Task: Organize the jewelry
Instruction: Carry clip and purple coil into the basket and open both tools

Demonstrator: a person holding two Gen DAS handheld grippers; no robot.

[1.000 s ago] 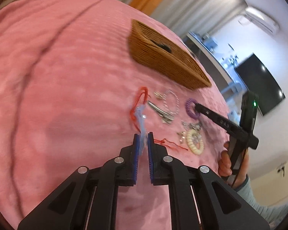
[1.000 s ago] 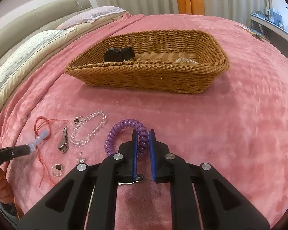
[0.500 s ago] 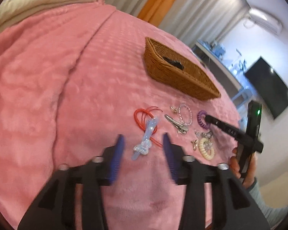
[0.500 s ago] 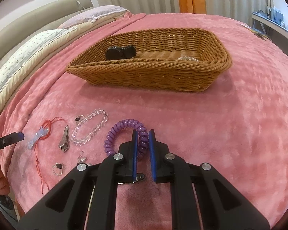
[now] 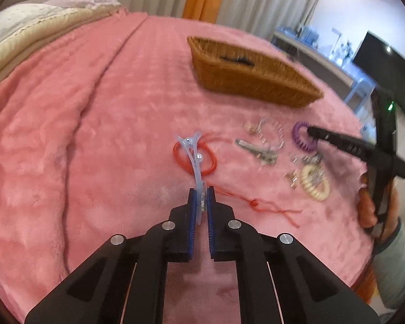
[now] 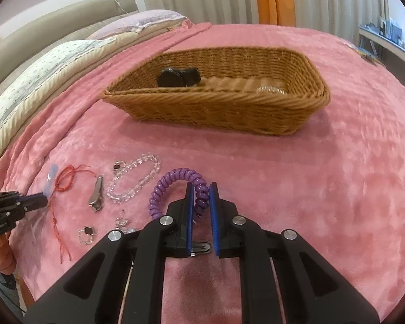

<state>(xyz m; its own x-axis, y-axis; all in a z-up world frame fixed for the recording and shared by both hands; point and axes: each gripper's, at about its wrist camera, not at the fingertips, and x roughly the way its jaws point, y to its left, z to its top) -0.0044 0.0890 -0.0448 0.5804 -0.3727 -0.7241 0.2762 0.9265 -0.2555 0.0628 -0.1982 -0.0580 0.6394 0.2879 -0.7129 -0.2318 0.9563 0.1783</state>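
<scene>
My left gripper [image 5: 201, 191] is shut on a pale blue hair clip [image 5: 193, 156], which points forward over a red cord bracelet [image 5: 194, 156] on the pink blanket. My right gripper [image 6: 201, 193] is shut on a purple spiral hair tie [image 6: 175, 186]; it also shows in the left wrist view [image 5: 302, 136]. A wicker basket [image 6: 216, 102] stands beyond, holding a black item [image 6: 179, 77] and a clear bracelet [image 6: 272, 89]. Loose pieces lie between the grippers: a silver clip [image 6: 96, 197], a clear bead bracelet [image 6: 135, 178], a cream spiral tie [image 5: 314, 182].
The pink blanket [image 6: 337, 162] covers the whole bed. Pillows [image 6: 40, 67] and a headboard lie at the far left. A desk and a dark TV [image 5: 383, 73] stand beyond the bed's right side. Small earrings [image 6: 87, 233] lie near the front edge.
My left gripper let go of the blue clip and opened, then closed on it again. The right gripper kept its hold on the purple tie and moved nearer the basket.
</scene>
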